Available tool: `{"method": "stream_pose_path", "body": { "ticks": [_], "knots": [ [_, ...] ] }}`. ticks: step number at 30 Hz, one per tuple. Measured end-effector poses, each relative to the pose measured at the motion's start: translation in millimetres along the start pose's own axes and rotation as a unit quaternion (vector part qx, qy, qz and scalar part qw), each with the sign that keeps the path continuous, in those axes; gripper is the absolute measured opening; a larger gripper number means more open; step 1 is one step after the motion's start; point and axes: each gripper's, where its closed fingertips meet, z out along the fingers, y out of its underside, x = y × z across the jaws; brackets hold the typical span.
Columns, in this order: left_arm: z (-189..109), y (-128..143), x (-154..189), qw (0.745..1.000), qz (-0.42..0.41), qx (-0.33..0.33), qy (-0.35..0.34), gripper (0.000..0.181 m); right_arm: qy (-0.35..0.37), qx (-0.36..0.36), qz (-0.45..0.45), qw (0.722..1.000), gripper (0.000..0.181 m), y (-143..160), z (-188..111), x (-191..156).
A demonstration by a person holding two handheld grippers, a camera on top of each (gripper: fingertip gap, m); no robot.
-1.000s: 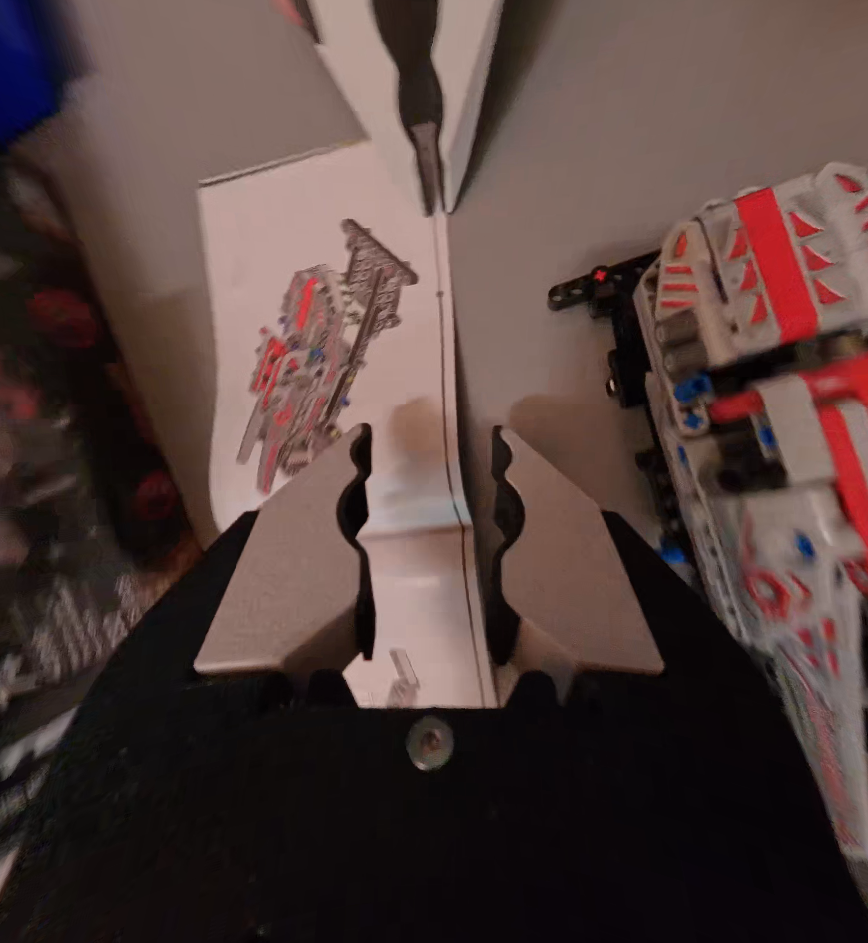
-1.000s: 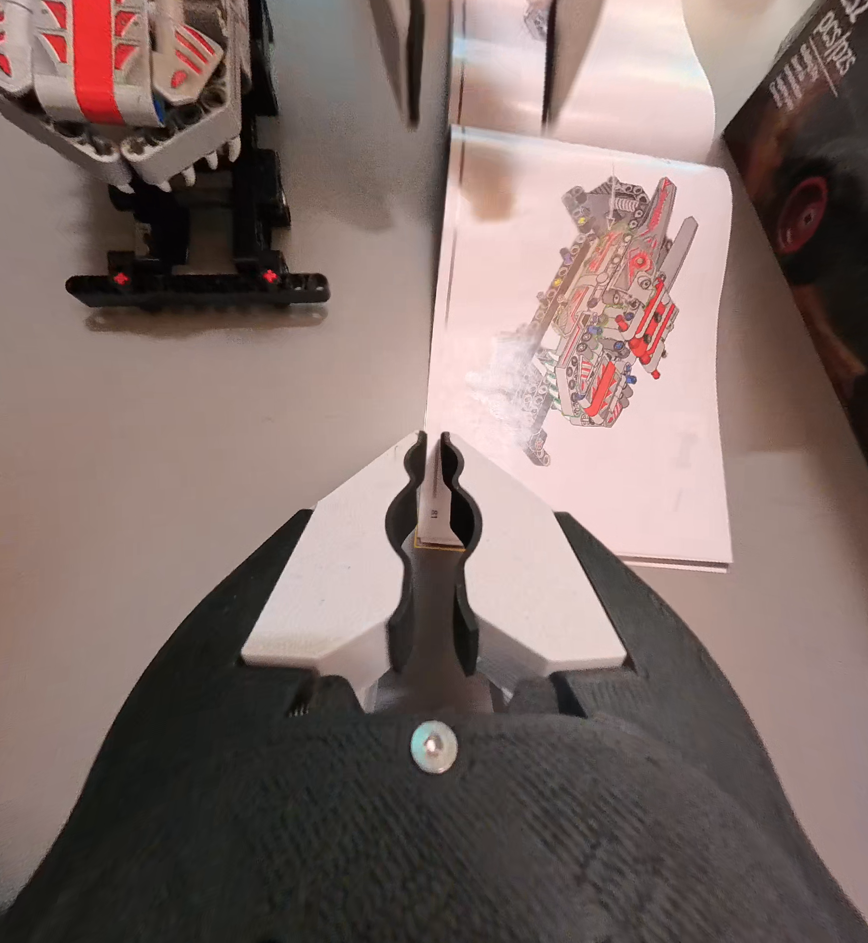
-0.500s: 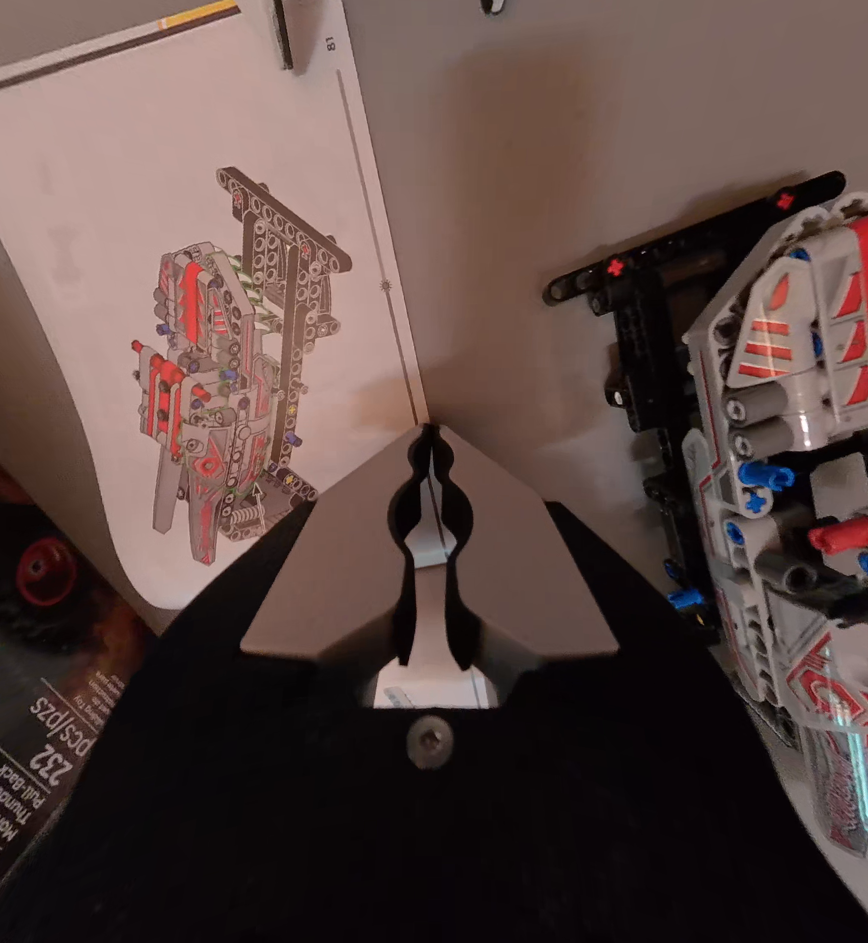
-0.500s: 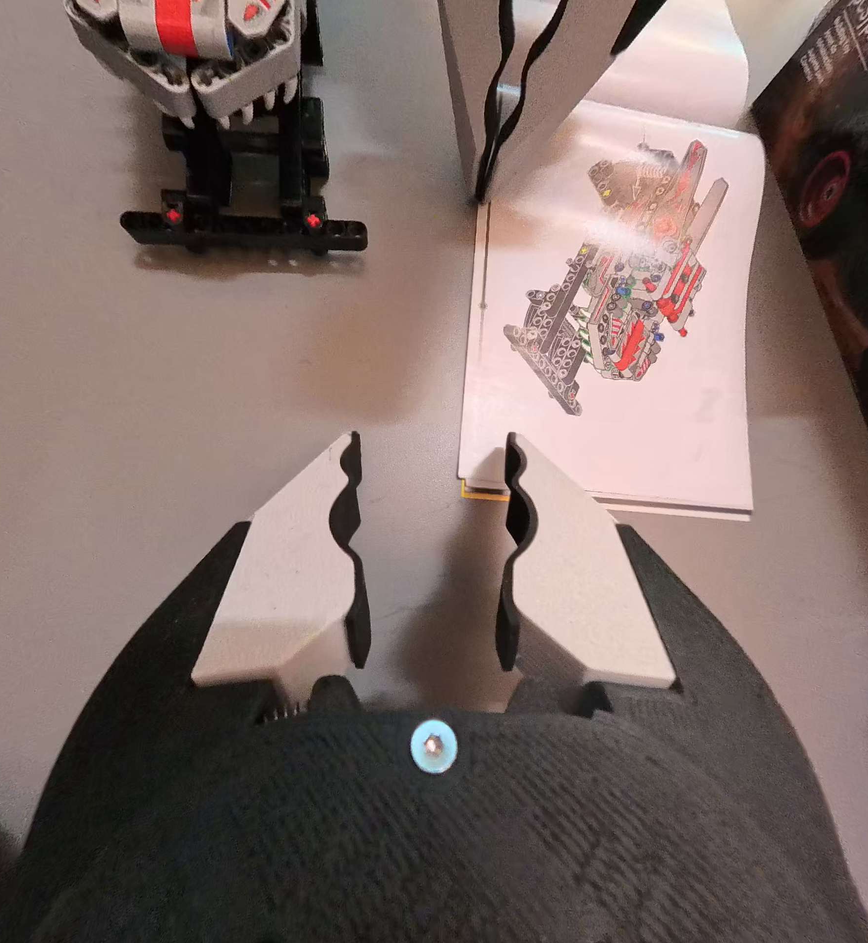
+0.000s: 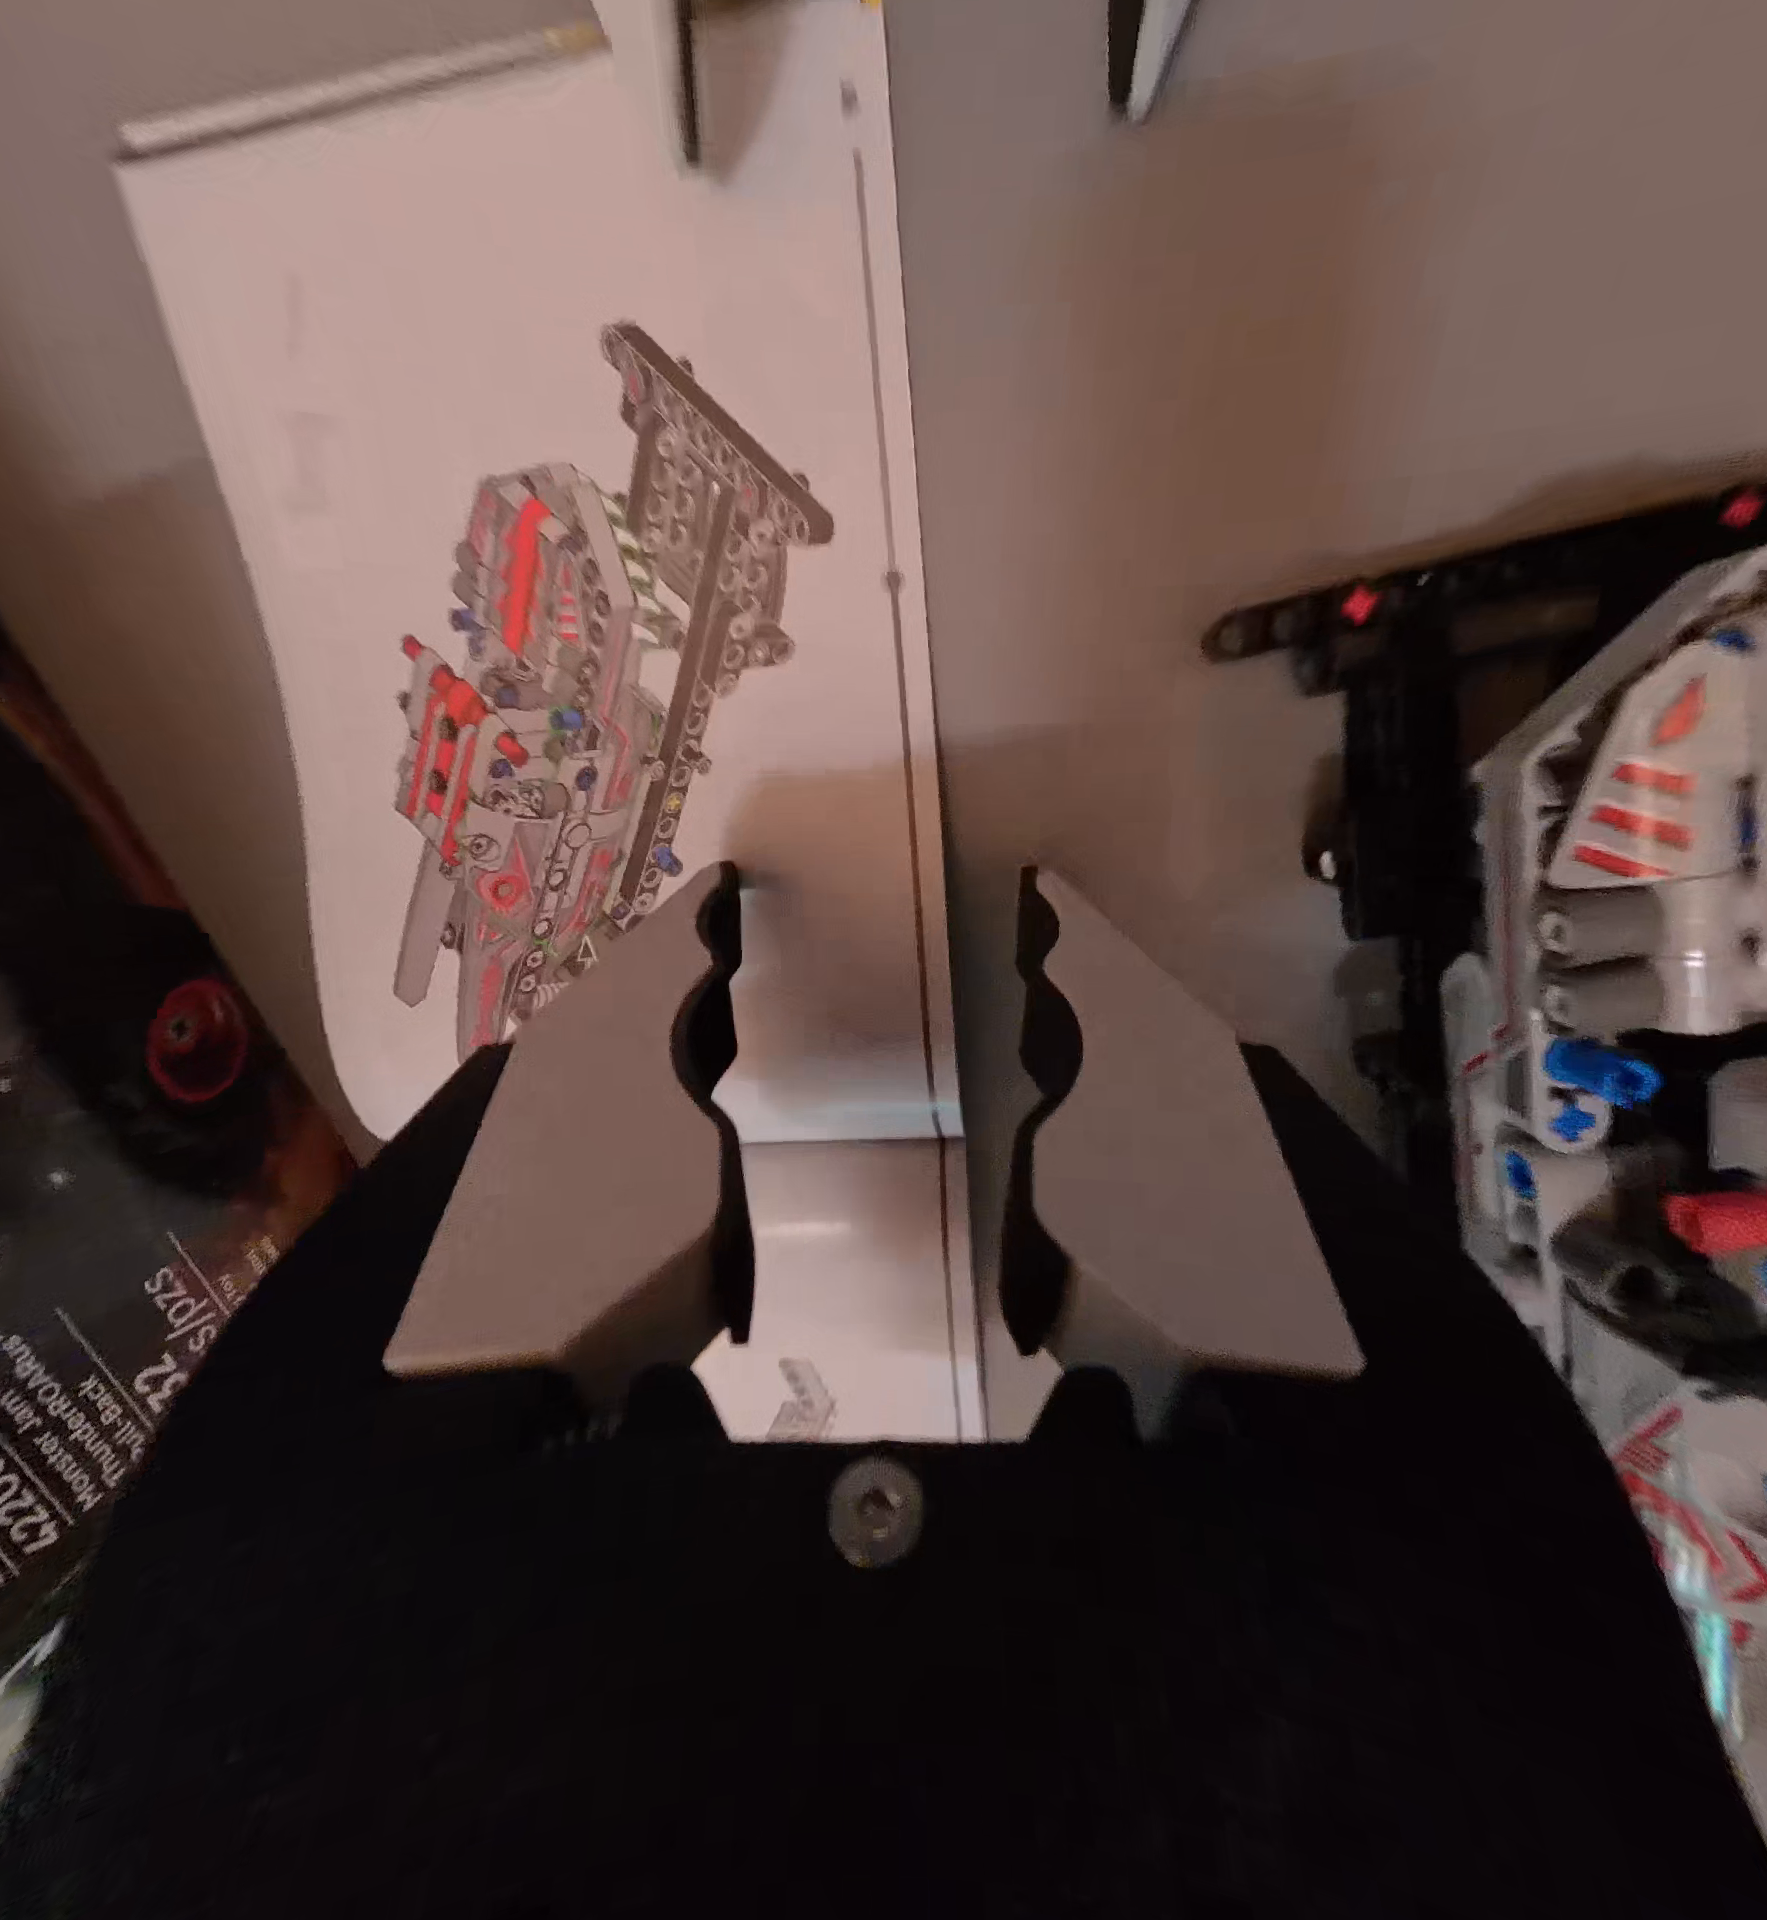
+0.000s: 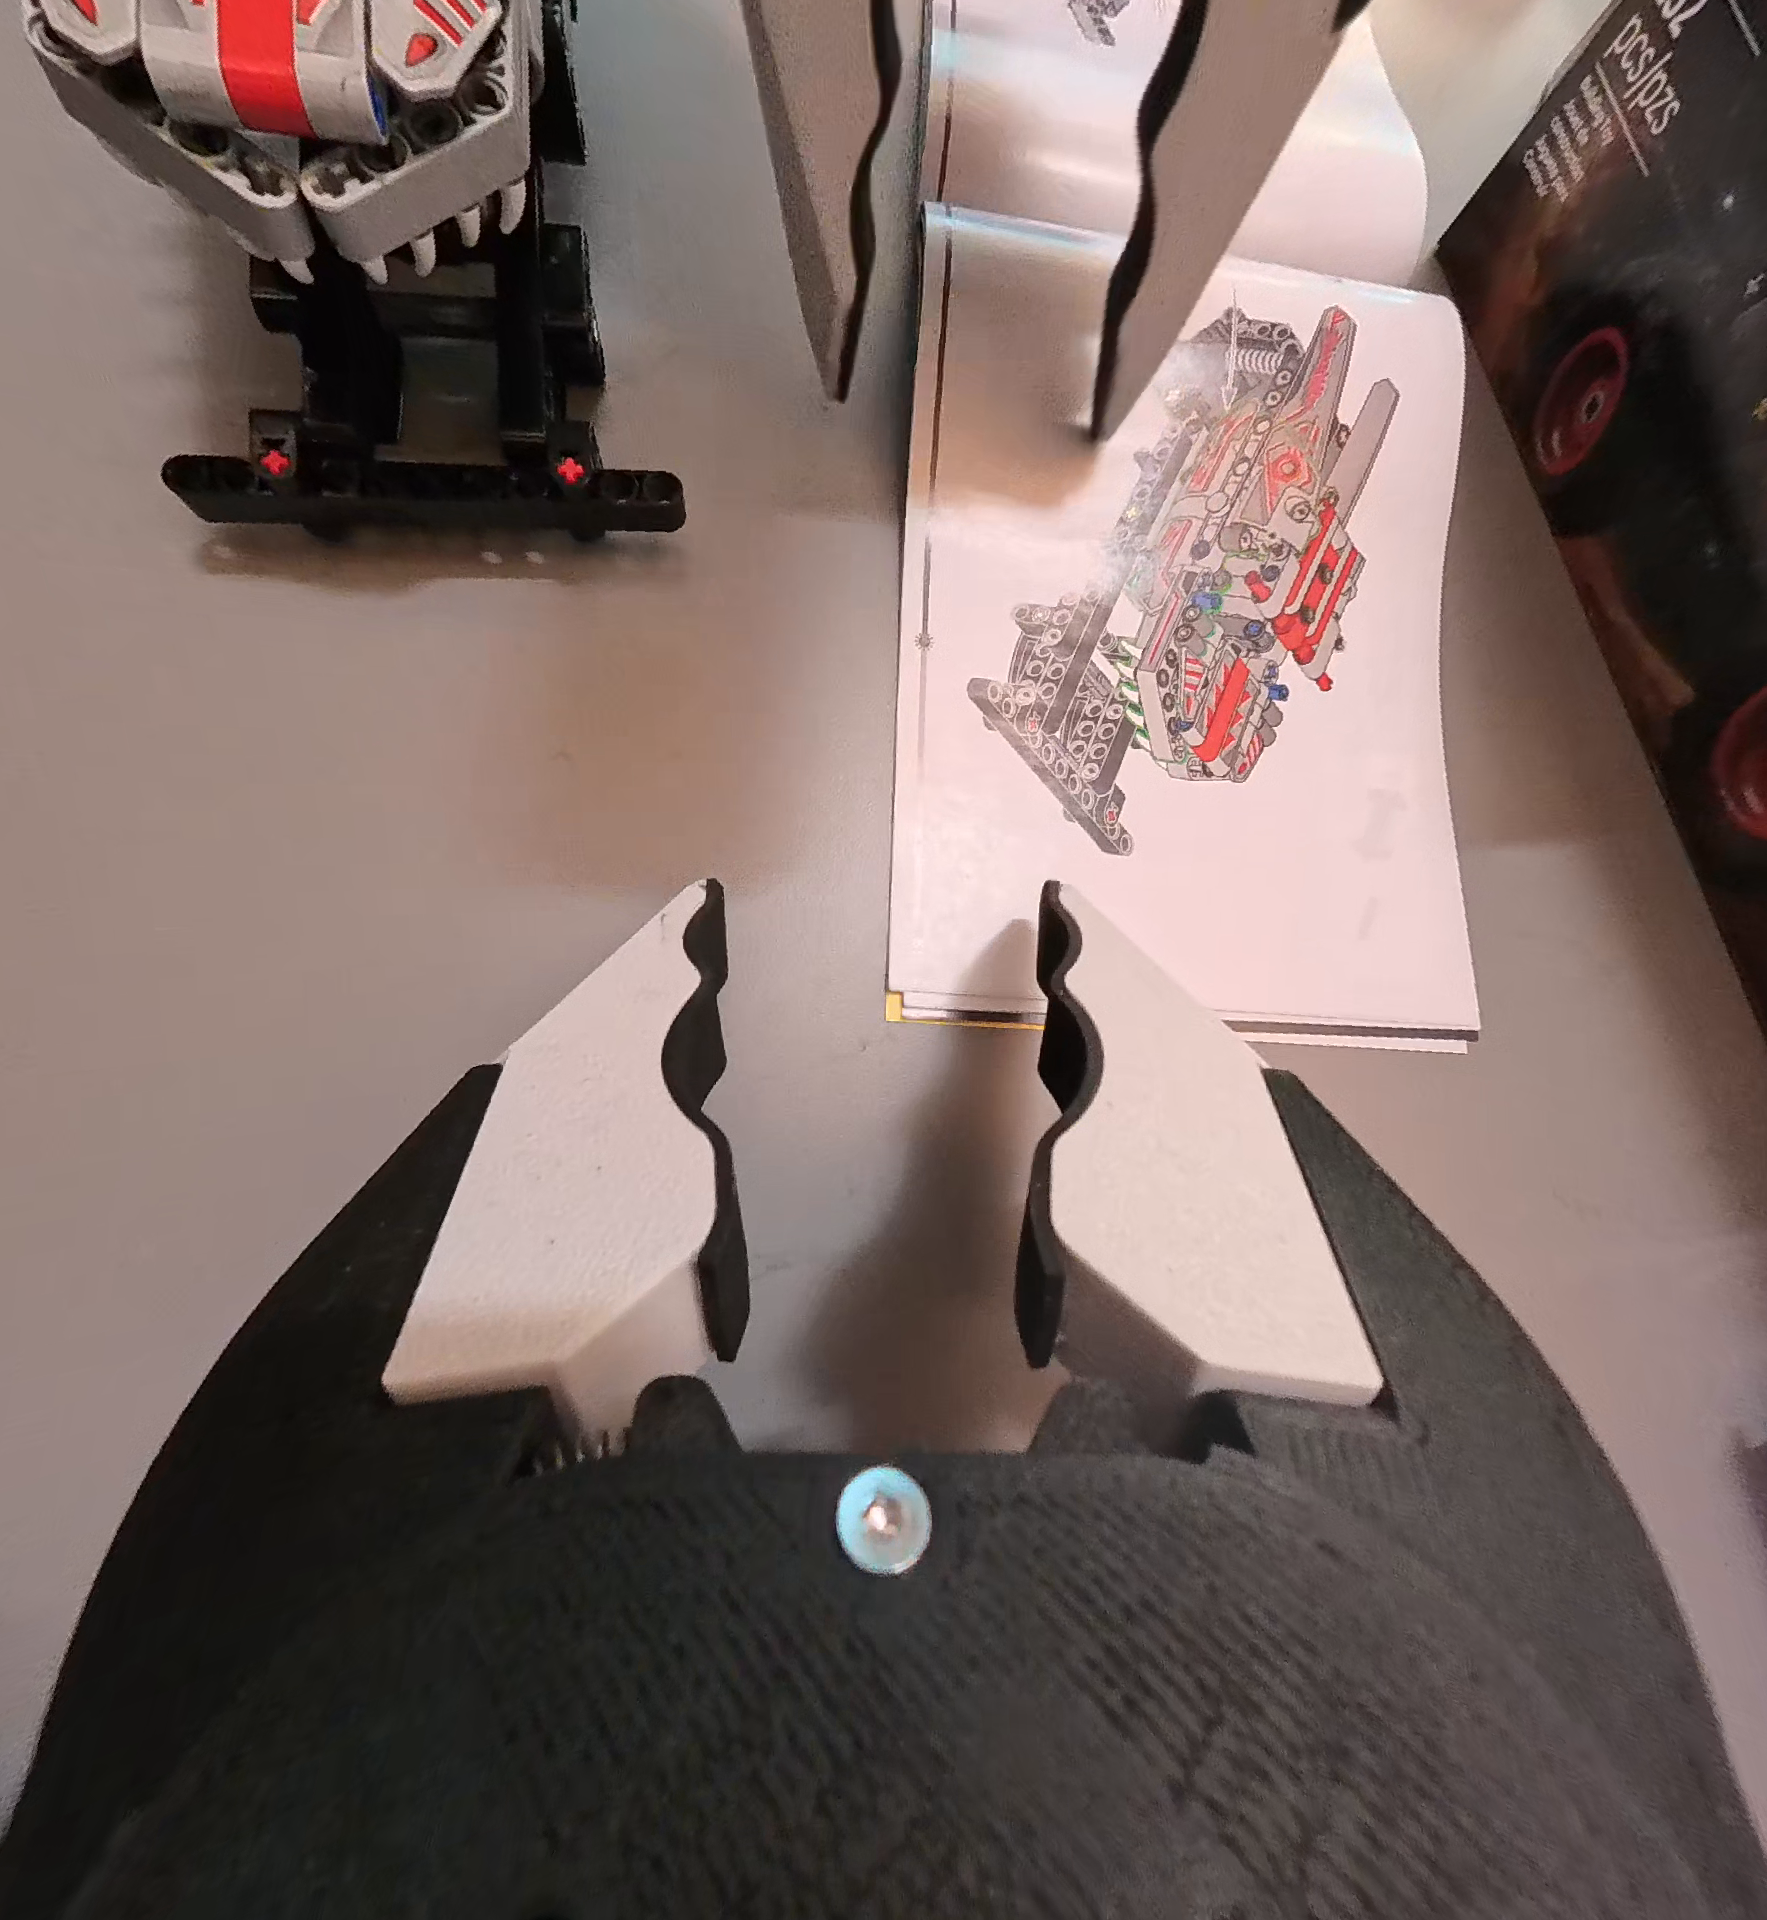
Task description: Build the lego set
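Left tongs (image 5: pixel 879 883) reopened; right tongs (image 6: pixel 884 894) released; lego model (image 6: pixel 339 208) bumper toward right tongs.

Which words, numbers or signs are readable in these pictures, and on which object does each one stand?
I do not copy writing; here is where it stands.
Dark box: white printed lines near its edge, legible.
Instruction booklet: a drawing; small margin marks, too blurred to read.
Lego model: red patterns, no words visible.

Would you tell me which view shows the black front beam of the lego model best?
The right wrist view: the black front beam lies whole and sharp there. The left wrist view shows it blurred and cut off at the edge.
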Motion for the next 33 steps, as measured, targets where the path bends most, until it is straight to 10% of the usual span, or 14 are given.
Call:
{"method": "stream_pose_path", "body": {
  "ticks": [1,6,17,23,33],
  "knots": [
    [2.6,2.8,0.7,1.000,0.004,-0.013,0.001,0.051,0.001,0.001,0.001,1.000,0.060,0.4,-0.3,0.4],
    [3.3,5.3,9.1,0.999,0.003,-0.019,0.036,0.000,0.007,-0.001,0.003,1.000,0.060,3.5,-2.9,3.3],
    [-12.6,6.9,-5.9,1.000,0.002,0.000,-0.011,0.000,0.043,-0.005,-0.036,0.998,0.051,0.8,-9.1,12.5],
    [3.0,-27.6,-5.4,1.000,-0.007,0.022,0.010,0.056,0.027,-0.008,-0.019,0.999,0.056,2.6,-5.2,9.7],
    [9.1,-12.2,-2.7,0.997,0.038,-0.028,0.062,0.033,0.032,-0.034,-0.037,0.998,0.056,6.8,-7.8,10.2]
  ]
}}
